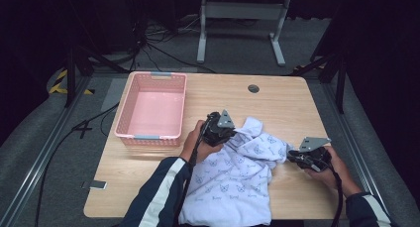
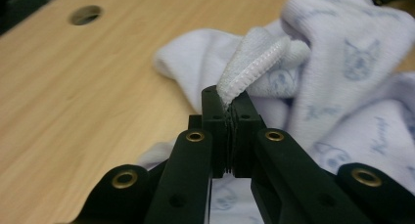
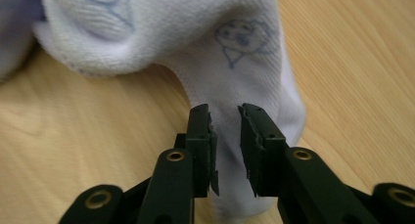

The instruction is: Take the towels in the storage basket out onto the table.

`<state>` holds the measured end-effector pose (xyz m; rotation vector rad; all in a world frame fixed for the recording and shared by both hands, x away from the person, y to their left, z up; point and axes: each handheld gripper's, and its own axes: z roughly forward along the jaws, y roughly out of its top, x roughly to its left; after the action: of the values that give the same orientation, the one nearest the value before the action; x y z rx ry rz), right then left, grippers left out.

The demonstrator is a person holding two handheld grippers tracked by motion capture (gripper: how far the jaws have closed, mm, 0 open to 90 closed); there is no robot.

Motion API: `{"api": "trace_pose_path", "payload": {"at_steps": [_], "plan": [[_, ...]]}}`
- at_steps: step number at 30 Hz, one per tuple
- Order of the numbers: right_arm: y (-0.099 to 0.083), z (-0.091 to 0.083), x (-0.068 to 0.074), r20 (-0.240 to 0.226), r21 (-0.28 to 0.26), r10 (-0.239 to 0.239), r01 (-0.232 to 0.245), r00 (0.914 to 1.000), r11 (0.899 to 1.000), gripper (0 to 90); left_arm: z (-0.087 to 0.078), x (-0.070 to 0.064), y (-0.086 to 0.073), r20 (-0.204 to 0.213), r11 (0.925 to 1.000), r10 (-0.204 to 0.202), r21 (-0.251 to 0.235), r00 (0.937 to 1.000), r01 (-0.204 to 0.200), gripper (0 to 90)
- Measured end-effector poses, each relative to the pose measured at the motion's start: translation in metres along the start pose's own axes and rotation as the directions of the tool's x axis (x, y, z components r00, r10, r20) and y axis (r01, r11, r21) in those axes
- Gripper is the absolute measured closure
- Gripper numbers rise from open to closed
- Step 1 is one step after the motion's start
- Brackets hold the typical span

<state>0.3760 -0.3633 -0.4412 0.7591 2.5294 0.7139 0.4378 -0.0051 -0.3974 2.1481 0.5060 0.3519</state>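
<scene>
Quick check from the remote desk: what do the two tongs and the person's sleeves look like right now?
Both tongs, left and right, are black with two flat jaws, brass-coloured rivets and a grey three-cornered plate on top. A black cable trails from each. The sleeves are dark navy with white stripes.

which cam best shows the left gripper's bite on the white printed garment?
The left gripper view: the left gripper has its jaws shut on a stitched hem of the white knit garment with blue prints. The high view shows that gripper at the garment's top edge, bite hidden. The right gripper view shows the garment's fabric between the right gripper's open jaws.
</scene>
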Motion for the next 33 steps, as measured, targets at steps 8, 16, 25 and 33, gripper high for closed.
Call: {"api": "trace_pose_path", "payload": {"at_steps": [8, 16, 25, 33], "plan": [[-0.007, 0.003, -0.023, 0.085, 0.026, 0.093, -0.095, 0.9921, 0.995, 75.5, -0.004, 0.021, 0.006, -0.184, 0.9964, -0.084, -0.007, 0.9794, 0.084, 87.8], [-0.031, 0.002, -0.073, 0.273, 0.044, 0.256, -0.278, 0.9272, 0.96, 81.1, 0.004, 0.042, 0.001, -0.3, 0.9741, -0.213, 0.009, 0.9299, 0.226, 87.9], [-0.003, -0.003, -0.067, 0.104, -0.199, 0.285, -0.261, 0.9528, 0.945, 49.2, 0.015, 0.033, -0.009, -0.211, 0.9749, -0.189, 0.076, 0.9591, 0.209, 87.7], [0.036, 0.037, -0.039, -0.032, -0.138, 0.146, -0.149, 0.9888, 0.979, 43.6, 0.024, 0.032, -0.009, -0.196, 0.9734, -0.191, 0.088, 0.9617, 0.212, 87.6]]}}
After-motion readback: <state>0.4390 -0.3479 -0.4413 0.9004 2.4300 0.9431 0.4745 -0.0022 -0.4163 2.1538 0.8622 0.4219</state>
